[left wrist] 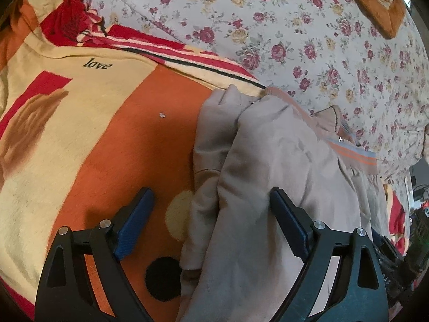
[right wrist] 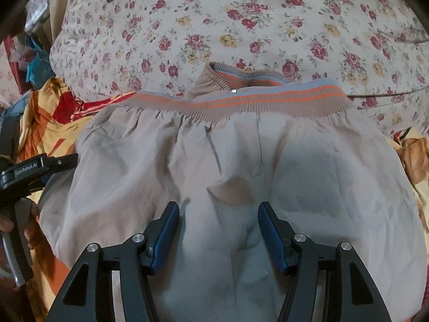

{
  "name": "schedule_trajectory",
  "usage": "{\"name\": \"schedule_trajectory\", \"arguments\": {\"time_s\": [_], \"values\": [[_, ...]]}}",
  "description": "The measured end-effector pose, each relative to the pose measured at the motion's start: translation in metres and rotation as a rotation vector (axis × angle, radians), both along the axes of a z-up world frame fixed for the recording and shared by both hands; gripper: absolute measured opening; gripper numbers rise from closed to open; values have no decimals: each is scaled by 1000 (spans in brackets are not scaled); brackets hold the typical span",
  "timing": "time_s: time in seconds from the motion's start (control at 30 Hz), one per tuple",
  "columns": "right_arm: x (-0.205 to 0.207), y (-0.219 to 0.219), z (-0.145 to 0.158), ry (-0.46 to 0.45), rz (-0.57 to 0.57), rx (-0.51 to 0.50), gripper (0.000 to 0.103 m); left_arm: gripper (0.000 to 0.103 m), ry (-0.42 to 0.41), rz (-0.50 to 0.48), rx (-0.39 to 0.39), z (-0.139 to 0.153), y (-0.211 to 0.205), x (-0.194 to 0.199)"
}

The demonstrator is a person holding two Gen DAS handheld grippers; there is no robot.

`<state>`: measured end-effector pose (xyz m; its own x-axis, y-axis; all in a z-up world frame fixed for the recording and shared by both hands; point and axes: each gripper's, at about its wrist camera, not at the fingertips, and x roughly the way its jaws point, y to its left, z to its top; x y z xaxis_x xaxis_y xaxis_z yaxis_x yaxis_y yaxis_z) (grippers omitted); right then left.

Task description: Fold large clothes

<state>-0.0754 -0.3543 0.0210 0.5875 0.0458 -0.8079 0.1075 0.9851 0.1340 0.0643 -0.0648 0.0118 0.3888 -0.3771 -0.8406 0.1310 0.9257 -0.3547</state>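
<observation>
A beige jacket point(right wrist: 214, 161) with a ribbed hem striped grey and orange point(right wrist: 241, 98) lies folded on the bed. In the left wrist view the jacket point(left wrist: 281, 166) lies at the right, a sleeve fold along its left edge. My left gripper point(left wrist: 211, 198) is open, its right finger over the jacket and its left finger over the orange blanket point(left wrist: 120, 134). My right gripper point(right wrist: 218, 214) is open just above the middle of the jacket, holding nothing. The left gripper's body point(right wrist: 29, 171) shows at the left edge of the right wrist view.
A floral quilt point(right wrist: 214, 26) lies bunched behind the jacket. An orange, cream and red blanket with the word "love" point(left wrist: 96, 64) covers the bed to the left. An orange cushion point(left wrist: 375, 0) sits at the far right corner. Clutter lies beyond the bed's edges.
</observation>
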Motion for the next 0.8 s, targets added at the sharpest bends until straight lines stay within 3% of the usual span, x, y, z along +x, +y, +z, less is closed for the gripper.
{"name": "schedule_trajectory", "arguments": {"time_s": [0.1, 0.8], "values": [[1, -3, 0, 3, -4, 2, 59, 81, -7, -15, 1, 1, -2, 0], [0, 1, 9, -20, -1, -11, 59, 82, 10, -34, 24, 0, -4, 0]]}}
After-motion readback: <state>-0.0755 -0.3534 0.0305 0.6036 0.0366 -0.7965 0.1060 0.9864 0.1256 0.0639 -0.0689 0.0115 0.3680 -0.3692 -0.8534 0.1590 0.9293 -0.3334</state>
